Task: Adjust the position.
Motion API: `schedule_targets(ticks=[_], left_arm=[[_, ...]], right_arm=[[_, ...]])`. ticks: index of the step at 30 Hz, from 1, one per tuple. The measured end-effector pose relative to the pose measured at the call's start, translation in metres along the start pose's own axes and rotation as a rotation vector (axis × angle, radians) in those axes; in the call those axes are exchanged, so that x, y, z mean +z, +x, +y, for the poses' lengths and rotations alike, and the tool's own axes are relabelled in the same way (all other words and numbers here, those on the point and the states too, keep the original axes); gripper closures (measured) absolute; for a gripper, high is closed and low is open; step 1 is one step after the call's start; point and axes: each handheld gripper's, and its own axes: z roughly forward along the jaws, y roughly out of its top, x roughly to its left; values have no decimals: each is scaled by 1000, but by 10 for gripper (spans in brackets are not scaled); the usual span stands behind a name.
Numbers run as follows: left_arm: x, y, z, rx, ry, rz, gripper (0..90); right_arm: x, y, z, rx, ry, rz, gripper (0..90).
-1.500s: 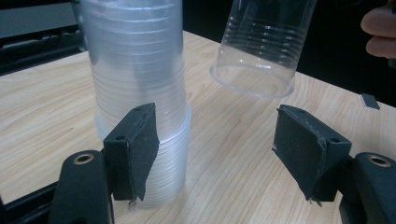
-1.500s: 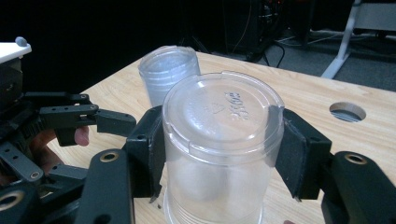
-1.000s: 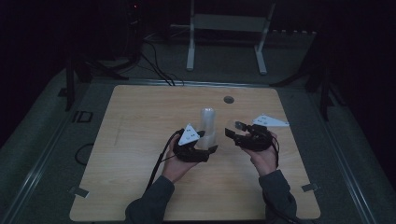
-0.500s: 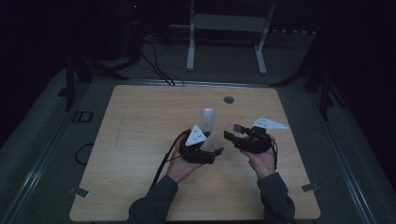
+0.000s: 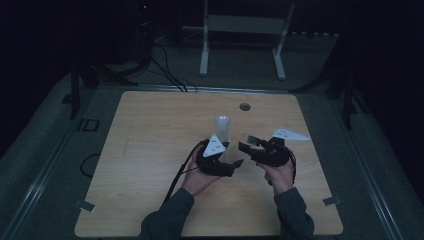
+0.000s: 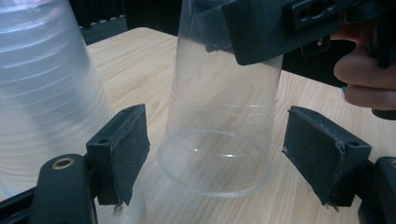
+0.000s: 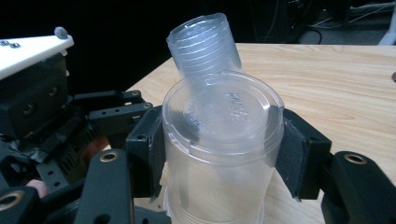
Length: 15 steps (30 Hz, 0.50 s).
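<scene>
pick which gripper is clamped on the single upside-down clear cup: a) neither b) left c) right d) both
c, in the right gripper view the right gripper has its pads pressed on both sides of the single cup, while in the left gripper view the left gripper stands with its jaws spread wide of the cup's rim.

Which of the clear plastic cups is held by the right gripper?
The single upside-down cup, clamped between the right gripper jaws; the stack of cups behind it stands free.
</scene>
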Motion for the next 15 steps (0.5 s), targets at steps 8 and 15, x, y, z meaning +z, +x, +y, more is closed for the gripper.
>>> schedule_targets(ticks=[8,15], left_arm=[[3,-1,-1,-2,-1,-8,222],[5,-2,-2,-4,-2,-9,222]], right_arm=[[1,-2,-3,51,-22,51,409],[0,-5,-5,111,-52,112,411]])
